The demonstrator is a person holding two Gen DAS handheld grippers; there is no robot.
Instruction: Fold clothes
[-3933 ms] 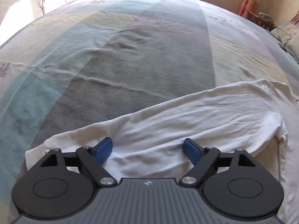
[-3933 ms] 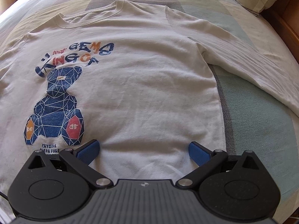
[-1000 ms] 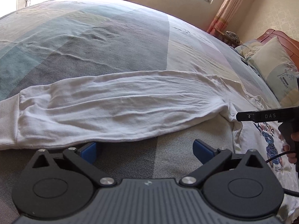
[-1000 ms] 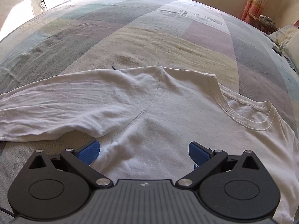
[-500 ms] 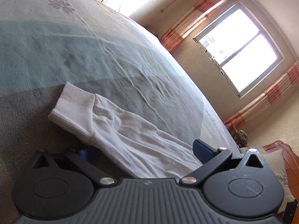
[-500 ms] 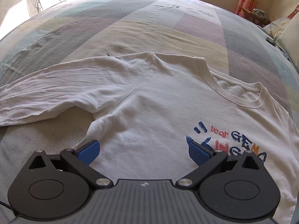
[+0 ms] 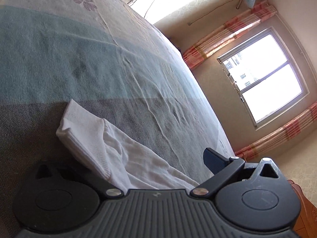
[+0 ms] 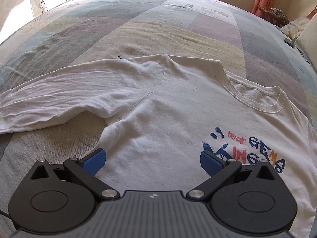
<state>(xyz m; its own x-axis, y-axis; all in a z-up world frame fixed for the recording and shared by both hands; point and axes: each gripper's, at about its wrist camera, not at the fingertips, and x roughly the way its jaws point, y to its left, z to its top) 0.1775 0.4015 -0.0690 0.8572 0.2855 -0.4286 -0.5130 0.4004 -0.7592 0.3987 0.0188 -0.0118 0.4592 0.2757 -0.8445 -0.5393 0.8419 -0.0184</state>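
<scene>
A white long-sleeved shirt (image 8: pixel 178 103) lies flat on the bed, its ribbed collar (image 8: pixel 253 99) and blue-and-orange print (image 8: pixel 247 150) to the right. My right gripper (image 8: pixel 151 157) hangs open just above the chest by the armpit, holding nothing. In the left wrist view the sleeve (image 7: pixel 126 154) runs in between the jaws of my left gripper (image 7: pixel 150 164), and its ribbed cuff (image 7: pixel 83 127) sticks out beyond them. Those jaws are closing; one blue pad (image 7: pixel 213 159) stands clear of the cloth, the other is hidden under the sleeve.
A patchwork bed cover (image 8: pixel 158 23) of grey, teal, beige and pink spreads around the shirt. Pillows (image 8: pixel 305 29) lie at the right edge. A window (image 7: pixel 263 79) with striped curtains (image 7: pixel 227 33) and a wooden bed frame (image 7: pixel 305 204) show beyond the bed.
My left gripper has slid along the sleeve to its cuff end and rolled over sideways; the sleeve now lies between its jaws. The right gripper drifted slightly, bringing the print into view.
</scene>
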